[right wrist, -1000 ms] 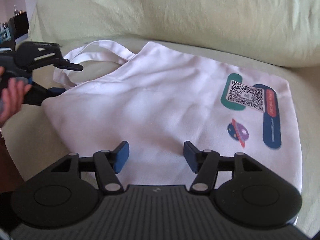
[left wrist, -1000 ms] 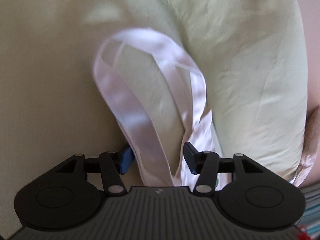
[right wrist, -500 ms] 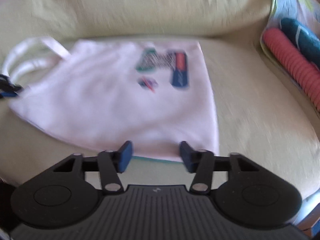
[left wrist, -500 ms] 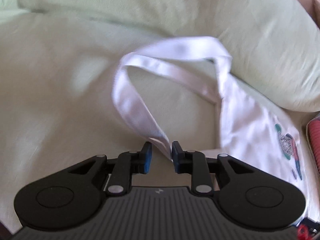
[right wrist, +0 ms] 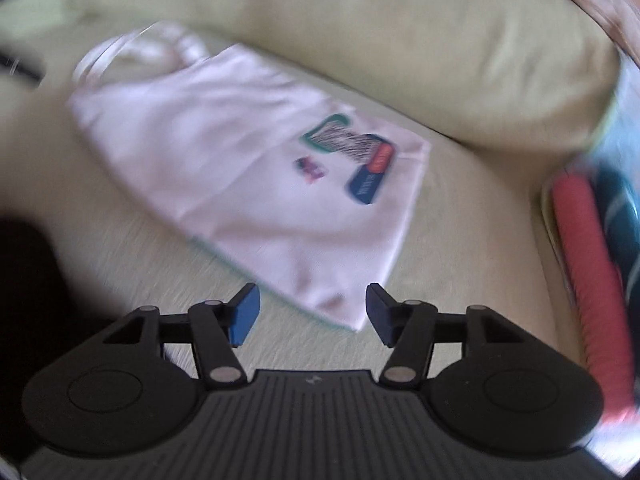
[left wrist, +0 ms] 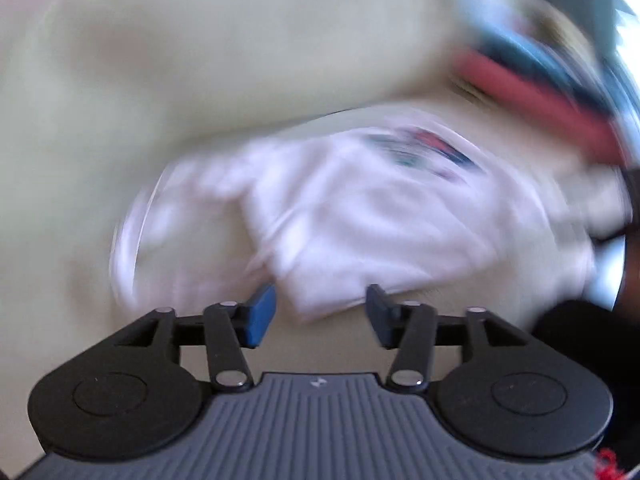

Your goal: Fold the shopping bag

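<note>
I am over a sofa covered in pale green cloth: its seat cushion [right wrist: 460,216] runs flat below me and a plump back cushion [right wrist: 400,40] rises behind it. At the right end of the seat lies a ribbed red roll [right wrist: 588,264] with a dark teal striped thing [right wrist: 620,200] just beside it, both too blurred to name. Soft daylight falls evenly over the cloth.

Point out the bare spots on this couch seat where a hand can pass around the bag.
Bare seat cushion lies between the white bag and the red roll, and along the front edge, left of the right claw. It is crowded behind the bag, where the handles meet the back cushion.
</note>
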A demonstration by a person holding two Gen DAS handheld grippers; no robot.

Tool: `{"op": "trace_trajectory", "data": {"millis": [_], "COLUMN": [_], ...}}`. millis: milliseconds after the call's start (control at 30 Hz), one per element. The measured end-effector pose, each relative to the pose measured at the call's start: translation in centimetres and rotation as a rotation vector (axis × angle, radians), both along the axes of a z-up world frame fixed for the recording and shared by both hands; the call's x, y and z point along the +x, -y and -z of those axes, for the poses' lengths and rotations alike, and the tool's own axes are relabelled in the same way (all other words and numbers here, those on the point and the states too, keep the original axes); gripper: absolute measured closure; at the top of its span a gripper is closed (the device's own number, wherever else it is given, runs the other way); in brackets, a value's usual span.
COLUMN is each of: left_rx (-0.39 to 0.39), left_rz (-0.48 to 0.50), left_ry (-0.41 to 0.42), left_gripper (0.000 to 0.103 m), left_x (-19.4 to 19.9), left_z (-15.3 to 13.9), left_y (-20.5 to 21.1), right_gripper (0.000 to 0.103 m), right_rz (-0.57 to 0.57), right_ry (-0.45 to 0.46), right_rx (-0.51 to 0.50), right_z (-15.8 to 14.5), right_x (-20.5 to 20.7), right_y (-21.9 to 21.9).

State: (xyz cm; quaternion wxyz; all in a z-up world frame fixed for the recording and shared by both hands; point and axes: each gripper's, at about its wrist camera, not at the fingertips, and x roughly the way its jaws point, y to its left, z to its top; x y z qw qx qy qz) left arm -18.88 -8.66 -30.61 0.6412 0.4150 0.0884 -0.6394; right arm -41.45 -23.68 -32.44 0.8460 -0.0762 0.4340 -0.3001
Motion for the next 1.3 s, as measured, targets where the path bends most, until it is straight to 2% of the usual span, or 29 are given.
{"op": "trace_trajectory", "data": {"millis": [67, 100, 200, 233, 267, 300, 333, 367, 500, 600, 633, 667, 733, 800, 833, 900, 967, 1033, 1133, 1233, 1300], "left_rx": [0.062, 0.094, 0.149, 0.166, 0.181, 0.197, 0.202, 0.205, 0.206, 0.201, 0.195, 0.194, 0.213, 0.22, 0.215, 0.185, 0.171, 0.167, 0.165, 0.148, 0.138], "left_rz": [0.131, 0.189, 0.236, 0.255, 0.276, 0.298, 0.311, 0.321, 0.323, 0.366, 0.37, 0.372, 0.397, 0.389, 0.381, 0.409, 0.465, 0.511, 0.551, 0.645, 0.69], "left_ry": [0.192, 0.283, 0.478, 0.511, 0.533, 0.554, 0.554, 0.544, 0.44, 0.396, 0.381, 0.379, 0.42, 0.448, 0.454, 0.494, 0.572, 0.65, 0.712, 0.75, 0.765], "left_gripper": [0.045, 0.045, 0.045, 0.049, 0.064, 0.071, 0.074, 0.076, 0.078, 0.077, 0.075, 0.068, 0.063, 0.06, 0.055, 0.049, 0.043, 0.043, 0.043, 0.043, 0.039], "left_x": [-1.5, -2.0, -1.3, -0.9, -0.7, -0.4, -0.1, 0.2, 0.3, -1.1, -1.5, -1.6, -1.5, -0.6, -0.3, 0.5, 0.7, 1.2, 2.3, 3.1, 3.3], "left_z": [1.9, 2.9, 5.7, 6.5, 7.1, 7.8, 8.2, 8.2, 5.8, 4.8, 4.7, 4.8, 5.7, 6.1, 6.0, 6.3, 6.9, 7.4, 7.8, 8.5, 8.6], "left_y": [0.4, 0.6, 1.7, 1.9, 1.8, 1.8, 1.8, 1.9, 0.9, -1.1, -2.0, -2.4, -3.2, -3.2, -2.9, -2.9, -2.9, -2.7, -1.9, -1.1, -0.9], "right_gripper": [0.049, 0.049, 0.05, 0.05, 0.05, 0.052, 0.062, 0.084, 0.093, 0.093, 0.093, 0.092, 0.087, 0.076, 0.066, 0.064, 0.061, 0.061, 0.061, 0.061, 0.061], "right_rz": [-0.048, -0.093, -0.195, -0.215, -0.234, -0.254, -0.274, -0.294, -0.325, -0.344, -0.348, -0.352, -0.358, -0.378, -0.381, -0.377, -0.37, -0.406, -0.46, -0.507, -0.543], "right_ry": [-0.023, -0.069, -0.178, -0.197, -0.216, -0.206, -0.193, -0.18, -0.183, -0.176, -0.173, -0.171, -0.162, -0.199, -0.227, -0.231, -0.227, -0.243, -0.293, -0.318, -0.324], "right_rx": [-0.051, -0.099, -0.233, -0.264, -0.294, -0.294, -0.292, -0.29, -0.288, -0.271, -0.264, -0.257, -0.205, -0.237, -0.262, -0.295, -0.303, -0.361, -0.438, -0.492, -0.537], "right_z": [0.4, 1.1, 2.9, 3.3, 3.8, 3.8, 3.8, 3.8, 3.5, 2.4, 2.1, 1.7, 1.8, 2.7, 3.2, 3.6, 3.9, 4.5, 4.8, 5.3, 5.5], "right_x": [0.5, 0.9, 1.7, 1.8, 2.0, 2.2, 2.4, 2.6, 2.2, 0.4, -0.2, -0.8, -2.3, -3.0, -3.2, -3.7, -4.1, -4.9, -5.7, -6.8, -7.4], "right_y": [-0.5, -0.7, -0.9, -0.8, -0.7, -0.2, 0.3, 0.9, 1.1, 0.2, -0.2, -0.6, -1.2, -1.5, -1.5, -1.4, -0.9, -0.6, 0.2, 1.3, 1.5]}}
